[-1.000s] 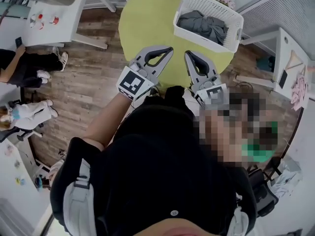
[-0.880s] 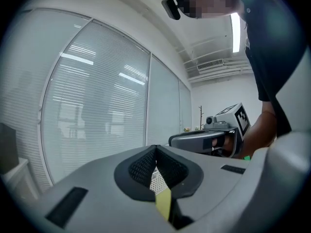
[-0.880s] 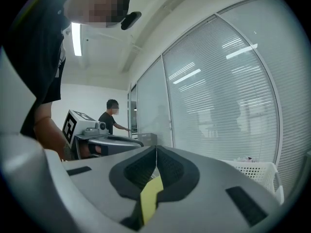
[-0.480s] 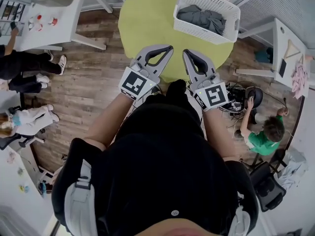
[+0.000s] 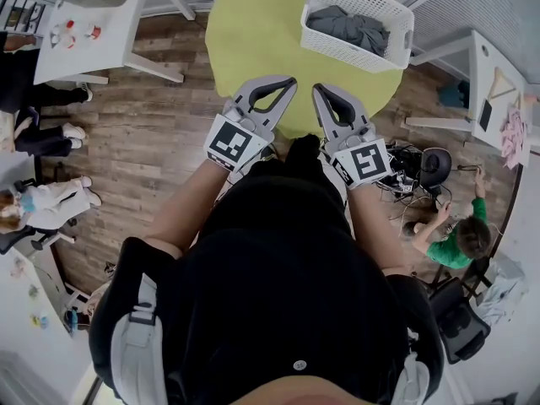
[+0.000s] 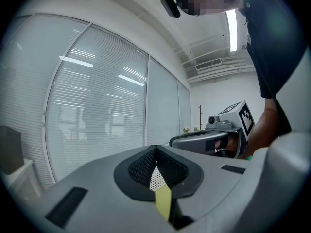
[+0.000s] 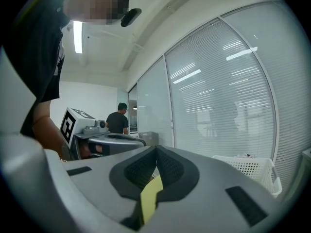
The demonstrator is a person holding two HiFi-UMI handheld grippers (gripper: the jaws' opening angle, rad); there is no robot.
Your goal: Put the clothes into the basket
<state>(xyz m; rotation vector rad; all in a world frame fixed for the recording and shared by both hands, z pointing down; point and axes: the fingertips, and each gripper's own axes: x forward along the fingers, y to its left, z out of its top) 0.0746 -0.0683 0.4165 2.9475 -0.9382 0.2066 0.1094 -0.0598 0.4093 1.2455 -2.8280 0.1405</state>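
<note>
Noted white latticed plastic on basket (image 5: 348, 56); crumpled matt grey cloth for clothes (image 5: 350, 30); smooth matt yellow-green table (image 5: 253, 32) top; grainy wood-plank floor (image 5: 160, 142); matt grey plastic with black knurled lining on left gripper (image 6: 155, 147) and right gripper (image 7: 156, 148).

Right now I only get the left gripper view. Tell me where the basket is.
Observer: The white basket stands on the far right part of the round yellow-green table, beyond the right gripper.
Operator: Report what's in it.
Observer: Grey clothes lie bunched inside it.
Operator: Check the right gripper's jaws.
Observer: They are closed, with nothing between them, as the right gripper view shows.
</note>
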